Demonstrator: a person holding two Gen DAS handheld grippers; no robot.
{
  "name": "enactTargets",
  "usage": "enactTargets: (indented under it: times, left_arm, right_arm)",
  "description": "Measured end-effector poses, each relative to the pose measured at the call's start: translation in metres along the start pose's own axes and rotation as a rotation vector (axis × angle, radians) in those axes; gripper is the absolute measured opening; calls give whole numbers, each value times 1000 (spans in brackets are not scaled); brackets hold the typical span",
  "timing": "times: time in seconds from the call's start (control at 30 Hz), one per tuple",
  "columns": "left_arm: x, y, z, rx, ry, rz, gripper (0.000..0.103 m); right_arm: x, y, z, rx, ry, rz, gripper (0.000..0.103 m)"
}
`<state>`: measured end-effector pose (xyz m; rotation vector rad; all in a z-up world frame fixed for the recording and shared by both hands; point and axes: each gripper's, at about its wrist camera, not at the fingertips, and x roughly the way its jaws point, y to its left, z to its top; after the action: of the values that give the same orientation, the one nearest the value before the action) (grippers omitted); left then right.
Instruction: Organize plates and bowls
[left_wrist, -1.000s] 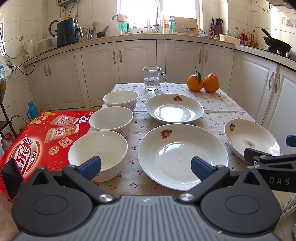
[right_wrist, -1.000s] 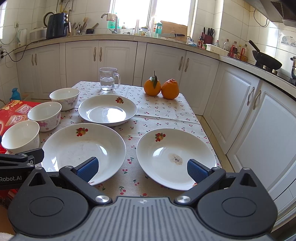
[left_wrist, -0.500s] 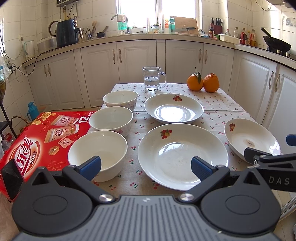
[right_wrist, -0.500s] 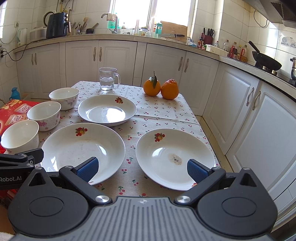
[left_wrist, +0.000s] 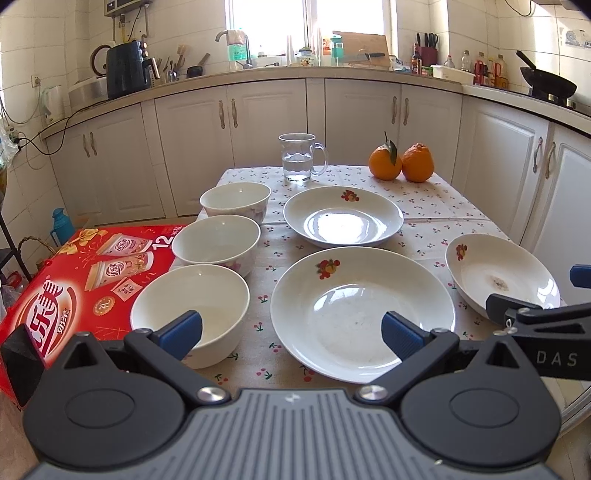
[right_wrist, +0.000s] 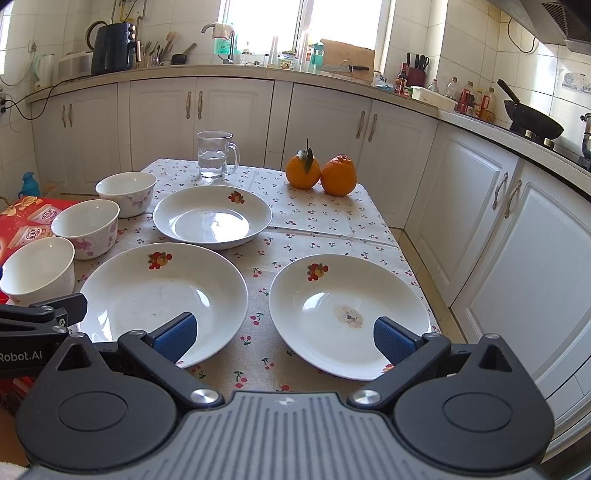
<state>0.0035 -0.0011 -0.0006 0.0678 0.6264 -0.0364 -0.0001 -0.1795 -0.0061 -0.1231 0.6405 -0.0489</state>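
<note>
Left wrist view shows the left gripper (left_wrist: 291, 332) with jaws wide apart and empty; the right gripper (right_wrist: 282, 334) likewise. Three plates (left_wrist: 362, 314) lie apart near the table's (left_wrist: 436, 201) front and middle, three bowls (left_wrist: 192, 306) line its left edge. Nothing is stacked yet.

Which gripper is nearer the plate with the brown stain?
Right. The right gripper hangs open over the stained plate's near rim; the left gripper faces the bigger plate beside it.
</note>
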Motion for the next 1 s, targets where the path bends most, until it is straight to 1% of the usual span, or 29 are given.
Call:
enactTargets:
  times: [0.2, 0.37, 0.47, 0.53, 0.63, 0.8, 0.87, 1.0]
  left_arm:
    - [0, 0, 7, 15, -32, -38, 102]
    - [4, 2, 16, 42, -48, -56, 102]
    - [8, 2, 23, 64, -45, -43, 102]
    - [13, 4, 26, 60, -38, -57, 102]
    - [21, 4, 29, 72, -31, -77, 102]
    - [34, -1, 33, 104, -27, -86, 102]
    - [40, -3, 34, 118, -22, -109, 102]
    - [46, -13, 37, 172, -37, -156, 102]
  right_arm:
    - [4, -5, 2, -3, 3, 24, 103]
    - [6, -18, 4, 7, -2, 47, 103]
    - [7, -28, 5, -12, -14, 84, 103]
    - [8, -34, 4, -36, -24, 101, 103]
    - [11, -45, 1, -69, -28, 98, 103]
    - [23, -68, -12, -86, 17, 94, 103]
    - [31, -77, -19, -82, 40, 100, 103]
    - [48, -90, -33, -71, 94, 117, 103]
